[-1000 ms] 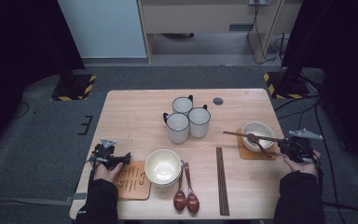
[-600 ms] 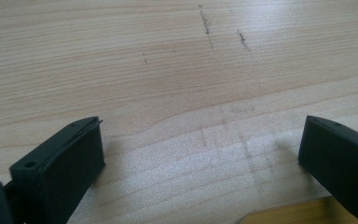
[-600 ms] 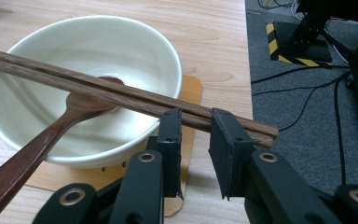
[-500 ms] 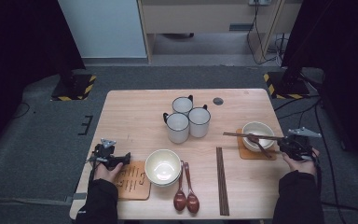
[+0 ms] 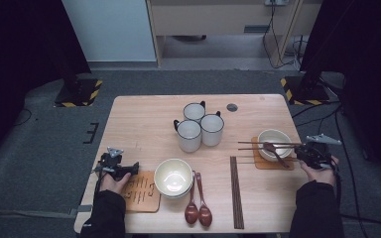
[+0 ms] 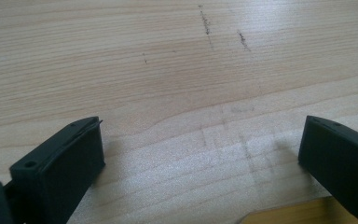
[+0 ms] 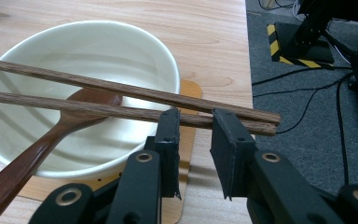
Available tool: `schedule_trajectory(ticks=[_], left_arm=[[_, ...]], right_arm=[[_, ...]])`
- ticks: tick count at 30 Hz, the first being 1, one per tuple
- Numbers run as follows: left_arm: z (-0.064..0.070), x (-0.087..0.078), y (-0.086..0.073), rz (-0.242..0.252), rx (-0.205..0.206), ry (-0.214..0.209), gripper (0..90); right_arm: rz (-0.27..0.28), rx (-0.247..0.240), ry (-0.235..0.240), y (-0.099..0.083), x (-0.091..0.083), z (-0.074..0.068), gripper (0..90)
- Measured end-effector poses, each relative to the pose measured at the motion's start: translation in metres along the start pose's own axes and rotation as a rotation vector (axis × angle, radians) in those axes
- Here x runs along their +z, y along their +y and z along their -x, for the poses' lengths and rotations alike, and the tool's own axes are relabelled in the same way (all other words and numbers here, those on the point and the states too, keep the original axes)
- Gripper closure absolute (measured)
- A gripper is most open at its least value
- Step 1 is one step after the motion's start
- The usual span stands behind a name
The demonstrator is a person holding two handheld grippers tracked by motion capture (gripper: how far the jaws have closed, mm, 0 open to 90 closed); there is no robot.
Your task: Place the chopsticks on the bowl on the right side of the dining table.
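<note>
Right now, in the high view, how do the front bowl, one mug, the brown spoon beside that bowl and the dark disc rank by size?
Largest to smallest:
1. front bowl
2. mug
3. spoon, longer yet slimmer than the mug, so unsure
4. dark disc

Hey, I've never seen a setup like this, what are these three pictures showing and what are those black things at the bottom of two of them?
A person sits at a wooden table holding a hand-operated two-jaw gripper in each hand. One camera looks down from above; the other two ride on the grippers, so the black things are each gripper's own jaws.

The left gripper hangs wide open over bare wood beside a wooden coaster. The right gripper has its jaws partly open around a pair of chopsticks lying across a white bowl with a wooden spoon in it; whether it grips them is unclear.

Also there: three mugs, another bowl, two spoons, more chopsticks.
</note>
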State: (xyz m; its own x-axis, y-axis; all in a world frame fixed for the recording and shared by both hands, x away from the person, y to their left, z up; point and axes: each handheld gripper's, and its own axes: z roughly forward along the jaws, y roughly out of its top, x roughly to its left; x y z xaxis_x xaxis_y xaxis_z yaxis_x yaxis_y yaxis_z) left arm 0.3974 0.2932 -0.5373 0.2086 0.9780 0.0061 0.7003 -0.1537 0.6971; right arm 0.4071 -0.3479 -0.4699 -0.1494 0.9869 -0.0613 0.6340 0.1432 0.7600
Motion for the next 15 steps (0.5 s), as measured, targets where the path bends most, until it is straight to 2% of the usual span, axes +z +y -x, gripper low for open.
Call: schedule_trajectory(ticks=[9,15], left_arm=[[0.000,0.000,0.000,0.000,0.000,0.000,0.0],[0.000,0.000,0.000,0.000,0.000,0.000,0.0]], right_arm=[[0.014,0.003,0.010,0.001,-0.004,-0.001,70.9],[0.066,0.010,0.074,0.007,-0.011,-0.006,65.0]])
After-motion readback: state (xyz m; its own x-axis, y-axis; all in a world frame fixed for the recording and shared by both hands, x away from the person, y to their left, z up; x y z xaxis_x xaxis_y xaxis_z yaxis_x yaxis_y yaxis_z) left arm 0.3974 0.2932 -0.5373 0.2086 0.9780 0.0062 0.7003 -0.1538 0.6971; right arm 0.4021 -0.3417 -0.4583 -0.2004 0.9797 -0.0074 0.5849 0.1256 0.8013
